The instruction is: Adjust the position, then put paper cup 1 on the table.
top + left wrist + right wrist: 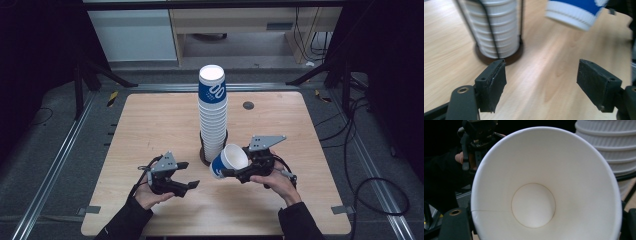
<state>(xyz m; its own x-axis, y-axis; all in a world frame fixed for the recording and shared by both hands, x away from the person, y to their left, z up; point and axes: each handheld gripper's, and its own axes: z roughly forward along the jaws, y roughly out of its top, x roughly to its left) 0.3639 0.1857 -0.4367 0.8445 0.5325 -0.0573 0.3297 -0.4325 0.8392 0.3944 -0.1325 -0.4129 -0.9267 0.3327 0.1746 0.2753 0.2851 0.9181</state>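
Note:
A tall stack of blue-and-white paper cups (212, 110) stands in a wire holder with a dark round base (204, 159) at the table's middle. My right gripper (231, 164) is shut on a single paper cup (229, 160), held on its side just right of the base, its mouth toward the gripper. In the right gripper view the cup's white inside (544, 182) faces the camera, with the stack (606, 145) behind it at the right. My left gripper (189, 175) stands open and empty left of the holder. Its pads (492, 85) frame bare wood, with the stack (496, 30) and held cup (574, 12) beyond.
The light wooden table (150, 125) has a small dark grommet (248, 105) behind the stack. Metal rails and cables (370, 185) run along the floor at both sides. The person's hand with the left gripper (477, 135) shows past the cup in the right gripper view.

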